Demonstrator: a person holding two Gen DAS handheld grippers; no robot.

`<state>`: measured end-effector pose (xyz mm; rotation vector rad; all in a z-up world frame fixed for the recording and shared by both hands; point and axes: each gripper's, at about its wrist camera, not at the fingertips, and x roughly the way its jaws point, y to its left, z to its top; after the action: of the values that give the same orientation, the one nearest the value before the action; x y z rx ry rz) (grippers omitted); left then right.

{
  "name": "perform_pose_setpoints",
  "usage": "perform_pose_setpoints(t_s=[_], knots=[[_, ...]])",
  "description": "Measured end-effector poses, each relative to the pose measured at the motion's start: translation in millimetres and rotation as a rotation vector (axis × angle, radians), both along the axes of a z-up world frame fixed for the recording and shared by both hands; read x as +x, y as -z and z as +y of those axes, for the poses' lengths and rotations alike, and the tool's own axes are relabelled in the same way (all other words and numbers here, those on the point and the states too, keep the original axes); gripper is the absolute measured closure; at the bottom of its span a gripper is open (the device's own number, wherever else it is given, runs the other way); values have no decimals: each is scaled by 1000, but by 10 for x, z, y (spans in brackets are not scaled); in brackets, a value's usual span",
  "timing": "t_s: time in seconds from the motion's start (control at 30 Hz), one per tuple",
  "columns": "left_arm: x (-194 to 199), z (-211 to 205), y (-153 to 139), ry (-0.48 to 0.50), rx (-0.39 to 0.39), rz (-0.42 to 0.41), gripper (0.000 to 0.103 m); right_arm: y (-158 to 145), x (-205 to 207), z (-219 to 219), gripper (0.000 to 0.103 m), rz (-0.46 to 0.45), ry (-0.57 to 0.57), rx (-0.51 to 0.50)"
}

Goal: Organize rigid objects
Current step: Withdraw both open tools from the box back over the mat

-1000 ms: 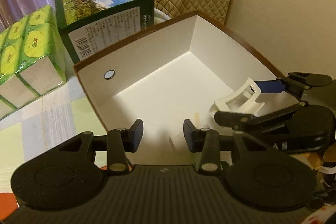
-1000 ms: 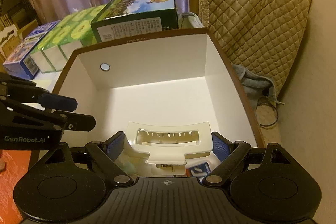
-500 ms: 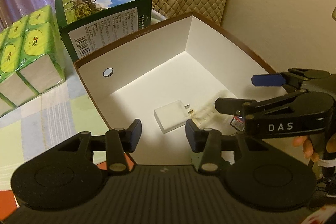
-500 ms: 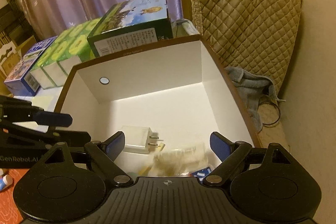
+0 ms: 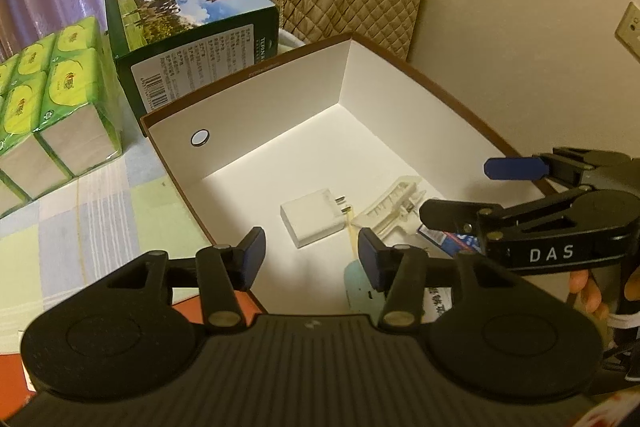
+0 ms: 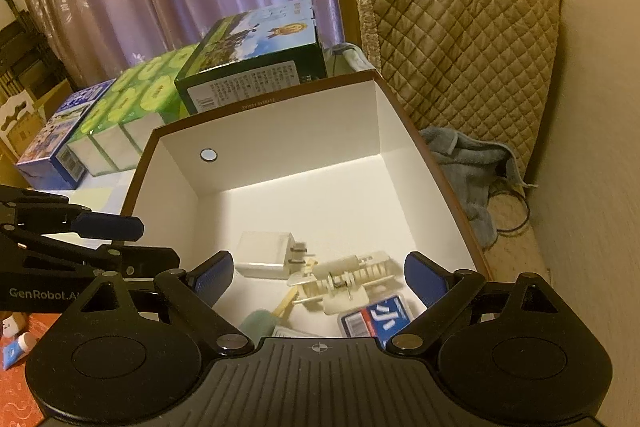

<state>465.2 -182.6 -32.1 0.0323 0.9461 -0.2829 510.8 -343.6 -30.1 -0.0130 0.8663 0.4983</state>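
Both tongs hang over the near end of an open box with white walls and a brown rim, and neither one holds anything.

The left tongs stand partly apart; their jaws have just been opening, and nothing lies between the blue pads. Straight beyond their tips, on the box floor, lies a white plug adapter, its two prongs turned toward the right tongs. Just right of it lies a cream plastic clip, clear of the pads.

The right tongs stand wide apart; their jaws have also just been opening. The clip lies on the box floor between and a little beyond their pads, touching neither. The plug adapter sits just ahead of the left-hand pad. Close in under the tips are a small blue and white packet, a pale green thing and a thin yellowish stick.

The bodies of both tongs cut off the near wall of the box and part of the packet and the green thing, so what those are is hard to tell. The clip is blurred in the right wrist view. In the left wrist view the right tongs cover the packet, and fingertips show under their handle.

Beyond the far wall stand a green carton and wrapped tissue packs.
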Motion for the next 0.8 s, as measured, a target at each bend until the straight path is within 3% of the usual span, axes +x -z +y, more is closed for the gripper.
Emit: perform_pose_setpoints(t_s=[0.8], knots=[[-1002,264,-439,-14,-47,-128,44,-328,-998,-128,13,-37,35,70]])
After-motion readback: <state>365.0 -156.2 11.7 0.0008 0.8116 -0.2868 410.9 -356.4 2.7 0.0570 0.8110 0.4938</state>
